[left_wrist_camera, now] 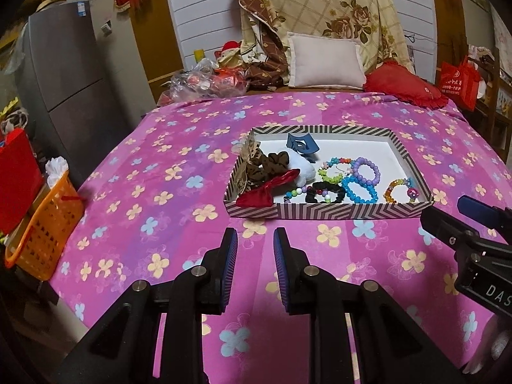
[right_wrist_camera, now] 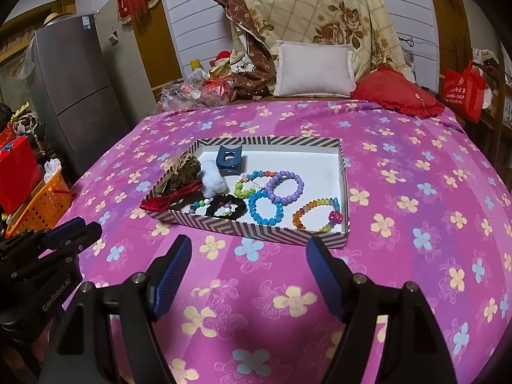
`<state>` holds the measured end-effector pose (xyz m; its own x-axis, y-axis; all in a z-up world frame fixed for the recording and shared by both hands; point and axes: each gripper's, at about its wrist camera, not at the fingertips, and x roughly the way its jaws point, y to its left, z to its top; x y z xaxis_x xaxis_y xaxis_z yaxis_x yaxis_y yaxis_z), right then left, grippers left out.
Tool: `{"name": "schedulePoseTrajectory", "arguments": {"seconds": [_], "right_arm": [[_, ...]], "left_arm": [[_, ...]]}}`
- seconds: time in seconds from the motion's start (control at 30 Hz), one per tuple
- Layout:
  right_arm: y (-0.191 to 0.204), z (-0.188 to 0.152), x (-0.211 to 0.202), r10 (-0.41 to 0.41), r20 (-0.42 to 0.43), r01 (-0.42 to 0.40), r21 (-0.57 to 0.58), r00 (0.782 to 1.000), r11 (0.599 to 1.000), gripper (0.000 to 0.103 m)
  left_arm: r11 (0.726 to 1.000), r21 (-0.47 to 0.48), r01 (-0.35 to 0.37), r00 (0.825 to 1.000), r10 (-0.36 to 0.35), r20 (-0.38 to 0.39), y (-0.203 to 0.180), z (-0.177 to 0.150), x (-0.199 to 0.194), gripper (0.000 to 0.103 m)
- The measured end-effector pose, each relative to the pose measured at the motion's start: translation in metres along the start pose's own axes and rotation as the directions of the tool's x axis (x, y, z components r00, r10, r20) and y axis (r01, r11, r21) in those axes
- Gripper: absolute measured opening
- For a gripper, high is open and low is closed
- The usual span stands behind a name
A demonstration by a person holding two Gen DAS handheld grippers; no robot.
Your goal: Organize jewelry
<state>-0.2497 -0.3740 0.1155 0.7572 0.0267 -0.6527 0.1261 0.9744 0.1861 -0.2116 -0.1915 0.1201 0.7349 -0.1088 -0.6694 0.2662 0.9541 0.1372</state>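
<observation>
A striped box tray (left_wrist_camera: 320, 212) (right_wrist_camera: 256, 228) lies on the pink flowered bedspread. It holds a blue bead bracelet (left_wrist_camera: 358, 190) (right_wrist_camera: 265, 208), a purple bead bracelet (left_wrist_camera: 366, 170) (right_wrist_camera: 286, 187), a rainbow bracelet (left_wrist_camera: 400, 190) (right_wrist_camera: 316, 214), a black scrunchie (left_wrist_camera: 323, 192) (right_wrist_camera: 224, 208), a red bow (left_wrist_camera: 265, 192) (right_wrist_camera: 169, 200), a brown scrunchie (left_wrist_camera: 260, 166) and a blue hair claw (left_wrist_camera: 300, 145) (right_wrist_camera: 228, 160). My left gripper (left_wrist_camera: 255, 240) is open and empty, in front of the tray. My right gripper (right_wrist_camera: 248, 249) is wide open and empty, just before the tray's near edge.
Pillows (left_wrist_camera: 324, 60) and a red cushion (left_wrist_camera: 406, 88) lie at the bed's head. An orange basket (left_wrist_camera: 44, 224) and a grey fridge (left_wrist_camera: 73, 89) stand left of the bed. A red bag (left_wrist_camera: 459, 78) hangs at the right.
</observation>
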Motion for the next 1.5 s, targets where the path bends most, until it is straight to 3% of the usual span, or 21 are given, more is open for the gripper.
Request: {"name": "schedulePoseTrajectory", "arguments": {"seconds": [0.6, 1.5], "right_arm": [[0.0058, 0.0017, -0.0059, -0.003, 0.015, 0.003, -0.014, 1.0, 1.0, 0.079], [0.0042, 0.0003, -0.0003, -0.003, 0.003, 0.003, -0.015, 1.0, 1.0, 0.08]], "left_arm": [[0.998, -0.06, 0.027, 1.0, -0.027, 0.01, 0.0056, 0.004, 0.0015, 0.027], [0.998, -0.06, 0.029, 1.0, -0.029, 0.007, 0.0056, 0.005, 0.0024, 0.027]]}}
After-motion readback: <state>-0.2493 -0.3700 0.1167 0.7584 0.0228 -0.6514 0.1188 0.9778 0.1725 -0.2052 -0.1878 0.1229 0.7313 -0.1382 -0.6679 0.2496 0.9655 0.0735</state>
